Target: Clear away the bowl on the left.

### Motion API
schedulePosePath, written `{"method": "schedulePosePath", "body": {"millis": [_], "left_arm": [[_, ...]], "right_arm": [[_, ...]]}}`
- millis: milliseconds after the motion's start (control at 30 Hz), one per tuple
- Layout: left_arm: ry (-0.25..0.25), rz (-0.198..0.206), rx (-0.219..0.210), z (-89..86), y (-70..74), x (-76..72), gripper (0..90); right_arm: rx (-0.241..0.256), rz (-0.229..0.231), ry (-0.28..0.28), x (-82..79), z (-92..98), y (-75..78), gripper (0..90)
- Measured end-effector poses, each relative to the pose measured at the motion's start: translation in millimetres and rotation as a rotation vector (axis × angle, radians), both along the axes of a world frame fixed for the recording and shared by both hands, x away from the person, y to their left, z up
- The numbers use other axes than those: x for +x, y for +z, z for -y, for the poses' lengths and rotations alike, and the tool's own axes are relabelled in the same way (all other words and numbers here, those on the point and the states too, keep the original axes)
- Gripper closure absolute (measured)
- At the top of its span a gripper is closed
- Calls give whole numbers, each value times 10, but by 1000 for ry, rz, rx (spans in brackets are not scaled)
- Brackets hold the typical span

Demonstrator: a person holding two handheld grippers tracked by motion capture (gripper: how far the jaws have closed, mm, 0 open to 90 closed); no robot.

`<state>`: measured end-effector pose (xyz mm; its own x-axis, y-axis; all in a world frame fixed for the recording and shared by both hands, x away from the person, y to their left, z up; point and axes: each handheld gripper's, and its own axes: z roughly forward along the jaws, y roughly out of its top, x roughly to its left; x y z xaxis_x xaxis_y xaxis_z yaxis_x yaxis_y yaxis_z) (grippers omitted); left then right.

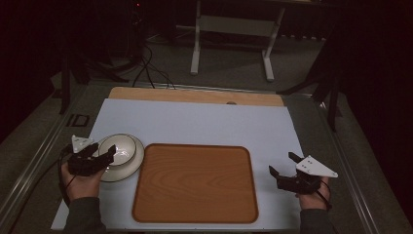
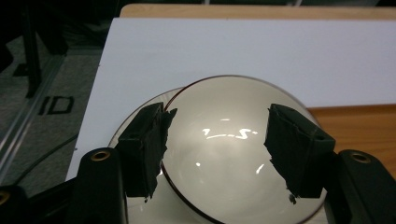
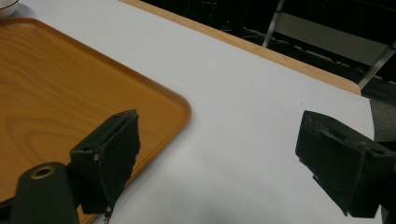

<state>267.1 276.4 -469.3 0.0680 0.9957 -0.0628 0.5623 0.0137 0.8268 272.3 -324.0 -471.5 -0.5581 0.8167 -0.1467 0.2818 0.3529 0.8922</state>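
At table's left: left hand-held gripper (image 1: pixel 105 155), jaws wide, straddling bowl (image 2: pixel 233 149) on plate (image 1: pixel 127 165).
Right hand-held gripper (image 1: pixel 281 165): jaws wide, empty, beside tray (image 3: pixel 56 98).

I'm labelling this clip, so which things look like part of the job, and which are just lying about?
Likely in play:
- bowl, between the left hand-held gripper's open jaws
- plate under the bowl
- wooden tray
- right hand-held gripper, open over the white mat

Just lying about:
- white stand on the floor
- cables
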Motion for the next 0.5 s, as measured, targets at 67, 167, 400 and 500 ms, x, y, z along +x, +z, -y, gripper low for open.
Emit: {"method": "schedulePosePath", "body": {"millis": [67, 167, 400, 500], "left_arm": [[3, -15, 14, 3, -21, 28, 387], [17, -36, 24, -8, -49, 68, 386], [34, -61, 13, -43, -87, 142, 391], [40, -75, 12, -57, -104, 169, 392]], "right_arm": [[0, -1, -1, 1, -1, -1, 135], [-1, 0, -2, 0, -2, 0, 135], [3, 6, -7, -3, 11, 9, 135], [2, 8, -6, -3, 11, 11, 135]]}}
